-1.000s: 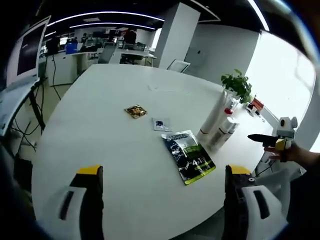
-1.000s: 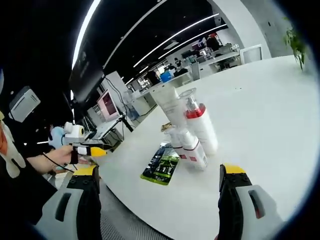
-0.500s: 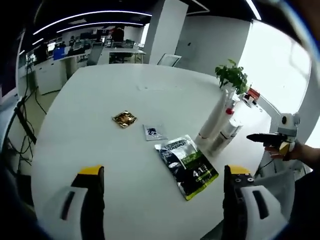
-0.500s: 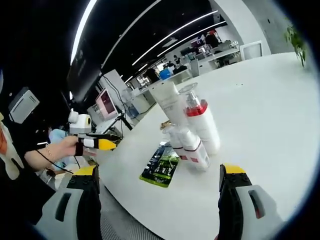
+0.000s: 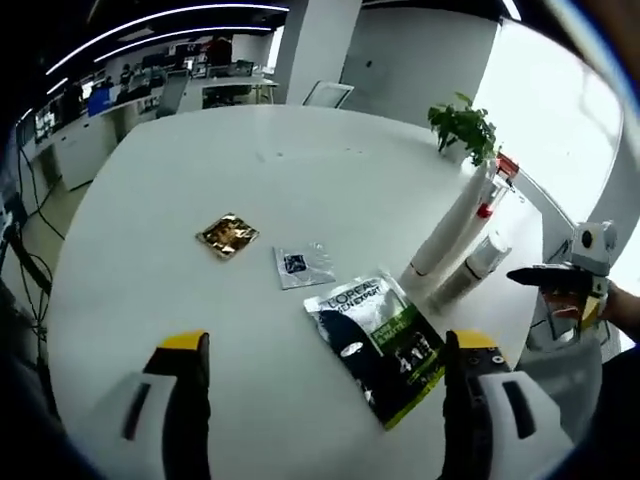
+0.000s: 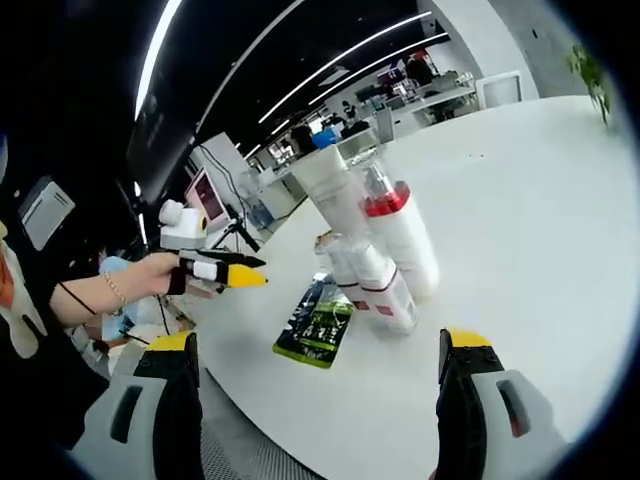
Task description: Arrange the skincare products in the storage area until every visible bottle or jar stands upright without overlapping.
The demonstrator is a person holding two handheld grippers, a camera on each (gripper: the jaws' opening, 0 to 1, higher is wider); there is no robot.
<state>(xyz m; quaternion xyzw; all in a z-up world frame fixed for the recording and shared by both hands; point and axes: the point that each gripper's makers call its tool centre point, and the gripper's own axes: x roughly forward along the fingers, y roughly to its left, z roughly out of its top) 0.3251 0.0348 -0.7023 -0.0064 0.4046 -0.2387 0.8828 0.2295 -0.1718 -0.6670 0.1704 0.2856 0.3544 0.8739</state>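
Skincare bottles (image 6: pixel 375 255) stand well ahead of right gripper (image 6: pixel 312 395).

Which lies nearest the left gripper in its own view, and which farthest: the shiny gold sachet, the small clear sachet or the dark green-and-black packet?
1. Dark green-and-black packet, just ahead, toward the right jaw.
2. Small clear sachet, farther up the white table, near the middle.
3. Shiny gold sachet, farthest, to the left.

Table (image 5: pixel 150 200) mostly bare on the far and left side, easy approach there. Obstacles sit in a loose row: gold sachet (image 5: pixel 227 235), clear sachet (image 5: pixel 303 264), dark-green pouch (image 5: pixel 377 340) (all flat, low). Bottle cluster (image 5: pixel 455 245) just beside the pouch, bottles touching (image 6: pixel 375 250), no gap btwn them. Plant (image 5: pixel 462 128) behind.
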